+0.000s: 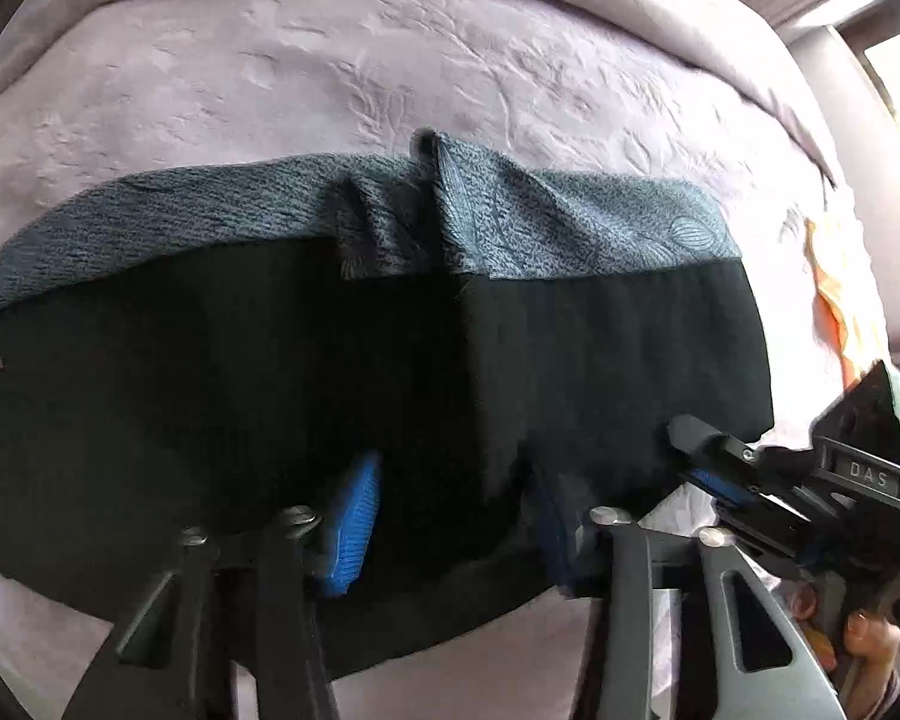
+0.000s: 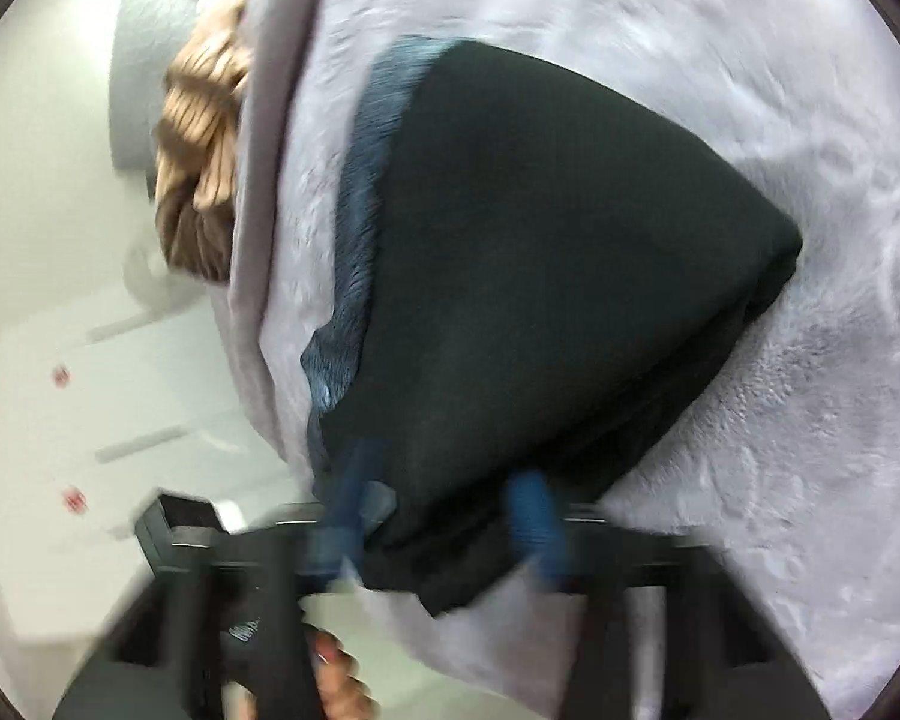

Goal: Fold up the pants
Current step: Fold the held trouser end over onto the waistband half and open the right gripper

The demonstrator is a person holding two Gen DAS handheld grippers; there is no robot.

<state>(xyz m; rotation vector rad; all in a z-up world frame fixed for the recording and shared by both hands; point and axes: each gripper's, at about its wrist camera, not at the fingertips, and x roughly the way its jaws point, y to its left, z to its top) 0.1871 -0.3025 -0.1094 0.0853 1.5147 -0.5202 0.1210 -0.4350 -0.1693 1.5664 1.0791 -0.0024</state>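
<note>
Black pants [image 1: 270,396] lie folded across a pale lilac blanket [image 1: 330,60], with a blue-grey patterned inner layer [image 1: 570,228] showing along the far edge. My left gripper [image 1: 450,516] is open, its blue-padded fingers [image 1: 354,516] straddling the near edge of the pants. My right gripper [image 1: 699,462] shows at the right in the left wrist view, at the pants' near right corner. In the blurred right wrist view the right gripper [image 2: 444,516] has its blue fingers [image 2: 534,516] apart around the corner of the pants [image 2: 540,270].
An orange cloth [image 1: 834,306] lies at the right edge of the bed. A tan ribbed garment [image 2: 201,162] lies by the blanket's far edge. White cabinet doors [image 2: 90,420] stand beyond the bed.
</note>
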